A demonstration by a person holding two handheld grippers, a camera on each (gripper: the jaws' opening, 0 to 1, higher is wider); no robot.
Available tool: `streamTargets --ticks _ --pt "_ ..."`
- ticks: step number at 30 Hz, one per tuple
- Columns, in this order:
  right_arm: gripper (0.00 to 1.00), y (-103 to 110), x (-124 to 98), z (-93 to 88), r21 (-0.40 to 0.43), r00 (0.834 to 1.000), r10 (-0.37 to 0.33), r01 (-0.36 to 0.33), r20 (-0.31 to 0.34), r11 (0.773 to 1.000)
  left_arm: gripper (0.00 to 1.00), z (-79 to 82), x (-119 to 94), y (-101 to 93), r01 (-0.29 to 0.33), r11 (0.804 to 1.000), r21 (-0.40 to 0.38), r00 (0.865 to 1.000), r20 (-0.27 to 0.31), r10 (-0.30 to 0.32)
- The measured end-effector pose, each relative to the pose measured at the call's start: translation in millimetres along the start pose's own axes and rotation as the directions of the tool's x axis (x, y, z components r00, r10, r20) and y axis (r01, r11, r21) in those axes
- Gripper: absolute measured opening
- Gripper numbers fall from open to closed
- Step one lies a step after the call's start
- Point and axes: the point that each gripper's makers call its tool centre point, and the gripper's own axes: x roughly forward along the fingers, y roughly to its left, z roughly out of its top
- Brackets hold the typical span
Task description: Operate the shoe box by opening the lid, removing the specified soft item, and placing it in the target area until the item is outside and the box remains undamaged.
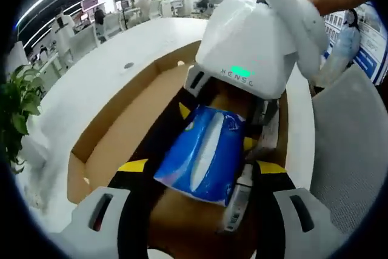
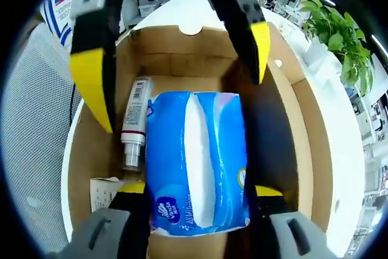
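Observation:
An open cardboard shoe box (image 1: 115, 110) (image 2: 303, 125) lies on a white table. A blue soft tissue pack (image 1: 206, 156) (image 2: 200, 162) sits over the box's inside. My right gripper (image 2: 197, 190) holds the pack's sides with both jaws pressed on it; in the left gripper view it is the white body (image 1: 227, 98) at the pack's far end, held by a gloved hand (image 1: 303, 22). My left gripper (image 1: 201, 166) (image 2: 176, 65) is open, its yellow-tipped jaws standing wide on either side of the pack. Whether the pack rests on the box floor is unclear.
A white tube with a red band (image 2: 134, 119) (image 1: 239, 201) lies in the box beside the pack, with a printed leaflet (image 2: 103, 192) near it. A grey chair (image 1: 351, 150) (image 2: 30, 150) is close on one side. A potted plant (image 1: 18, 107) (image 2: 339, 34) stands on the other.

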Motion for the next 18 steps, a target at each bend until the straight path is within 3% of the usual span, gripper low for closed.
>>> streamTargets --ticks 3,8,18 --pt "0.64 0.7 2.2 -1.5 0.003 1.0 0.008 -0.008 -0.002 1.0 0.68 -6.9 14.1 0.2 0.031 0.999 0.035 0.998 -0.055 -0.029" --pt "0.64 1.0 4.4 -3.2 0.011 1.0 0.013 -0.013 0.005 1.0 0.68 -15.4 26.9 2.6 0.053 0.997 0.056 0.995 -0.092 -0.048" --pt "0.64 1.7 8.4 -4.1 0.023 0.999 0.023 -0.024 0.023 0.999 0.69 -26.5 34.8 5.0 0.076 0.992 0.098 0.991 -0.12 -0.064"
